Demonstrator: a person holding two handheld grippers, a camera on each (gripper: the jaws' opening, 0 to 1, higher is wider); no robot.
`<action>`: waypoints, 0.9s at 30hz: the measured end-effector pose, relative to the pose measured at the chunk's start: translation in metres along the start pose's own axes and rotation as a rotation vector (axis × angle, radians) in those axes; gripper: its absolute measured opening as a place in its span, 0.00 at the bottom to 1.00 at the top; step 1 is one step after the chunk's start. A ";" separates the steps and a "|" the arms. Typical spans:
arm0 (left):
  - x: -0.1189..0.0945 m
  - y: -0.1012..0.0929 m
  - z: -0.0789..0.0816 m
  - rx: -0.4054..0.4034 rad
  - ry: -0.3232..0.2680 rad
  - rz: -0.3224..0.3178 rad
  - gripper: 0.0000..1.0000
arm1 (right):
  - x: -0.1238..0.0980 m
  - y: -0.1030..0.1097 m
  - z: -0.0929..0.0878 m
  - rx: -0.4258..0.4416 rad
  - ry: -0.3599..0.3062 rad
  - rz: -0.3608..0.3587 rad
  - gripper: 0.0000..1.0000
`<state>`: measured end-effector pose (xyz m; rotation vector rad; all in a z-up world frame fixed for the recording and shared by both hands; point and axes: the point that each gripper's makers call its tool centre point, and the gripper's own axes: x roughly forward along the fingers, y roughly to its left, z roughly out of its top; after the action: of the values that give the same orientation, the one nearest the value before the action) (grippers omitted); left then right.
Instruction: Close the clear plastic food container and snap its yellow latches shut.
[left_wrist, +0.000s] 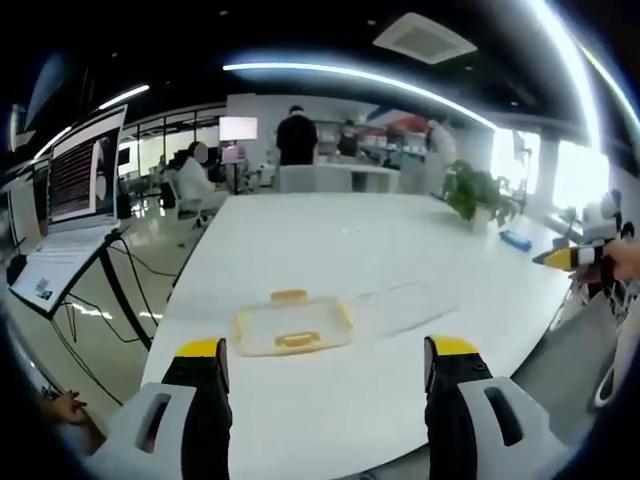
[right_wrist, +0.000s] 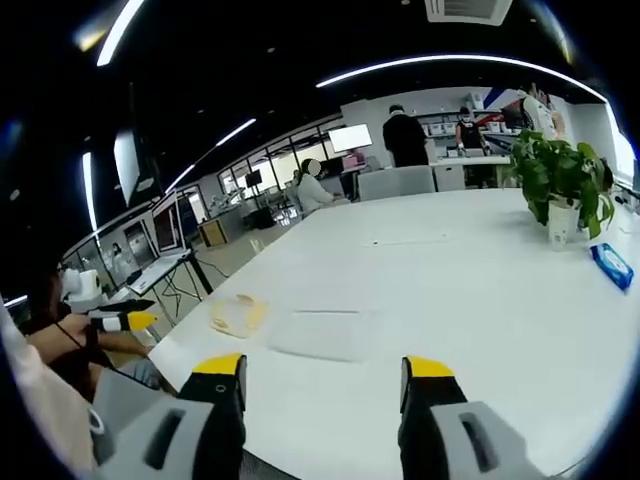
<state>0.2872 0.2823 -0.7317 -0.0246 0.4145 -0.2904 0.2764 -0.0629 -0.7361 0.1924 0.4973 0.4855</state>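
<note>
- The left gripper (left_wrist: 327, 362) hangs above the near edge of the white desk (left_wrist: 380, 250), its two yellow-tipped jaws spread wide with nothing between them.
- In the left gripper view, the clear container (left_wrist: 293, 326) sits on the desk just beyond the jaws, slightly nearer the left jaw. It has a yellowish rim and two yellow latches, one on its far side (left_wrist: 289, 295) and one on its near side (left_wrist: 296, 340).
- Just to the right of the container, the clear lid (left_wrist: 405, 304) lies flat on the desk, separate from it; whether the two touch cannot be told.
- The right gripper (right_wrist: 325, 378) is likewise held wide with its jaws empty, hovering over the desk edge.
- In the right gripper view, the container (right_wrist: 238, 313) lies far to the left near the desk's corner, and the lid (right_wrist: 325, 332) lies beside it, closer to the jaws.
- The other gripper enters each view from the side: the right gripper (left_wrist: 565, 256) at the right edge of the left gripper view, the left gripper (right_wrist: 125, 320) at the left of the right gripper view.
- A potted plant (right_wrist: 560, 185) stands at the far right of the desk, with a blue packet (right_wrist: 611, 265) lying near it.
- A laptop (left_wrist: 70, 215) rests on a stand to the left of the desk, and people stand and sit at the back of the room.
</note>
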 end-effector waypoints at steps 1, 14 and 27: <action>0.000 0.000 0.000 0.001 0.002 0.000 0.78 | 0.000 0.001 0.000 0.003 0.001 0.002 0.61; 0.002 0.003 0.002 0.007 0.003 0.004 0.77 | 0.006 0.012 0.004 -0.040 0.008 0.044 0.61; 0.009 0.026 0.001 0.010 0.020 0.022 0.74 | 0.037 0.030 0.028 -0.064 -0.008 0.100 0.58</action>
<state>0.3024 0.3048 -0.7369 -0.0077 0.4330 -0.2711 0.3064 -0.0202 -0.7184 0.1585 0.4656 0.5977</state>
